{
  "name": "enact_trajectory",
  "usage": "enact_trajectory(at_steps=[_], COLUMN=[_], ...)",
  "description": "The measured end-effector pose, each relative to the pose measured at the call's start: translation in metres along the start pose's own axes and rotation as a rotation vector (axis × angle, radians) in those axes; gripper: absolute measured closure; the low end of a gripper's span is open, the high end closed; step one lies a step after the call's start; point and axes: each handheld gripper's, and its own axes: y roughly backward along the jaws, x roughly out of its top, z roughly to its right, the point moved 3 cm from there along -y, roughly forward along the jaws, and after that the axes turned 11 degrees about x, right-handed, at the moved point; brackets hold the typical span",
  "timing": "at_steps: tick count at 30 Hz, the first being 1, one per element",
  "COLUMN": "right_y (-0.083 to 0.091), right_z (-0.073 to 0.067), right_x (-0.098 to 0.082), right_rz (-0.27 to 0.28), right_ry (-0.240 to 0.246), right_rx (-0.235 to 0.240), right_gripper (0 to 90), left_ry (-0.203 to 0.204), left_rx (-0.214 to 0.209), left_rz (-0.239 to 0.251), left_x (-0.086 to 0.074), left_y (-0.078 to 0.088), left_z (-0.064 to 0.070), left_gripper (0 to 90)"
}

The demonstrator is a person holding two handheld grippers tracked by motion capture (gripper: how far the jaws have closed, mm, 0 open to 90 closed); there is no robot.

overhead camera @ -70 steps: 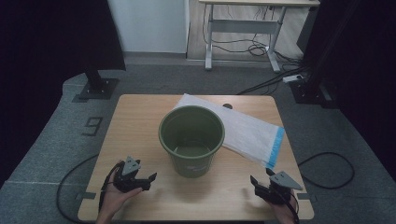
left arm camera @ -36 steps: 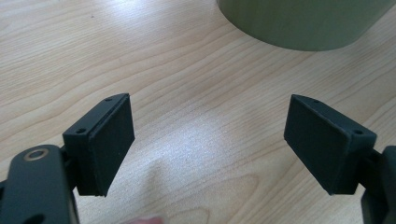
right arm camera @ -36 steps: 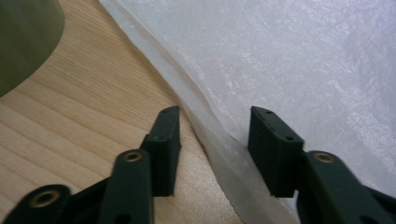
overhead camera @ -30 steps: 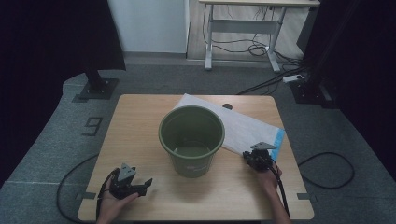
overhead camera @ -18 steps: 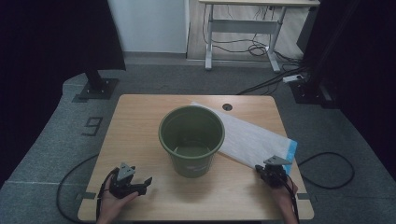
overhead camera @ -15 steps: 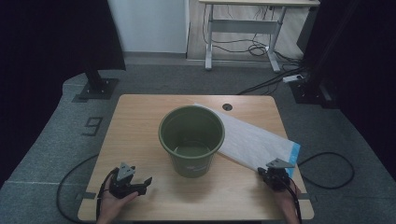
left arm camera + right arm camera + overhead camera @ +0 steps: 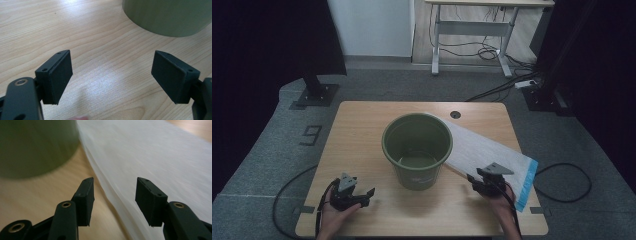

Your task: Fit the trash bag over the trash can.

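Observation:
A green bucket [image 7: 417, 150] stands upright in the middle of the wooden table [image 7: 362, 130]. A flat white bag [image 7: 492, 152] with a blue end [image 7: 527, 182] lies slanted to its right, reaching the table's near right edge. My right gripper [image 7: 476, 181] hovers at the bag's near long edge, close to the bucket. Its jaws have just been opening. In the right gripper view the right gripper [image 7: 114, 192] is open, with the bag's edge [image 7: 140, 157] below the gap and not pinched. My left gripper [image 7: 364, 195] rests near the front left, open over bare wood [image 7: 111, 65], with the bucket's wall [image 7: 167, 15] ahead.
A small round hole [image 7: 455, 114] sits in the table's far right part. Beyond the table are a grey floor, a stand's base [image 7: 314, 95], a desk frame [image 7: 472, 27] and loose cables [image 7: 562, 180].
My right gripper, earlier shut on the bag's blue end, dragged the bag toward the near right edge, then let go, opened and shifted left toward the bucket. The left hand drew back earlier and now holds still.

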Motion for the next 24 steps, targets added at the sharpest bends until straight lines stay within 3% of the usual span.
enact_trajectory(at_steps=[2, 4, 6, 8, 9, 10, 11, 12, 15, 17, 18, 19, 21, 24], right_y=[-0.018, -0.036, -0.043, -0.057, -0.057, -0.062, -0.062, -0.063, -0.063, -0.062, -0.060, -0.060, -0.056, -0.050], right_z=[-0.004, -0.009, -0.011, -0.016, -0.016, -0.015, -0.015, -0.012, -0.009, -0.006, -0.003, -0.003, -0.001, 0.001], right_x=[0.006, 0.011, 0.013, 0.021, 0.021, 0.022, 0.022, 0.022, 0.020, 0.017, 0.014, 0.014, 0.012, 0.009], right_rz=[-0.018, -0.052, -0.065, -0.074, -0.074, -0.086, -0.086, -0.093, -0.109, -0.114, -0.114, -0.114, -0.110, -0.120], right_ry=[-0.016, 0.033, 0.047, 0.097, 0.097, 0.096, 0.096, 0.068, 0.035, 0.025, 0.006, 0.006, -0.019, -0.030], right_rx=[0.019, 0.004, -0.006, -0.012, -0.012, -0.021, -0.021, -0.020, 0.000, -0.011, -0.008, -0.008, 0.007, 0.014], right_gripper=[46.2, 44.3, 44.3, 48.2, 48.2, 53.7, 53.7, 63.2, 65.5, 69.9, 79.1, 79.1, 88.2, 88.7], left_ry=[-0.001, -0.003, -0.004, -0.009, -0.009, -0.008, -0.008, -0.006, 0.010, 0.009, -0.005, -0.005, -0.005, 0.007], left_rx=[0.002, 0.009, 0.010, 0.015, 0.015, 0.019, 0.019, 0.026, 0.035, 0.031, 0.027, 0.027, 0.022, 0.023], left_rz=[-0.001, 0.007, 0.010, 0.019, 0.019, 0.021, 0.021, 0.019, 0.012, 0.007, 0.003, 0.003, 0.010, 0.015], left_x=[0.000, 0.001, 0.002, 0.003, 0.003, 0.004, 0.004, 0.004, 0.004, 0.004, 0.004, 0.004, 0.006, 0.006], left_y=[0.000, 0.000, 0.001, 0.002, 0.002, 0.002, 0.002, 0.002, 0.001, 0.001, 0.003, 0.003, 0.005, 0.007], left_z=[0.001, 0.003, 0.004, 0.007, 0.007, 0.008, 0.008, 0.008, 0.008, 0.008, 0.008, 0.008, 0.008, 0.006], left_gripper=[17.0, 17.2, 17.3, 17.3, 17.3, 17.3, 17.3, 17.2, 17.2, 17.2, 17.0, 17.0, 17.0, 17.0])
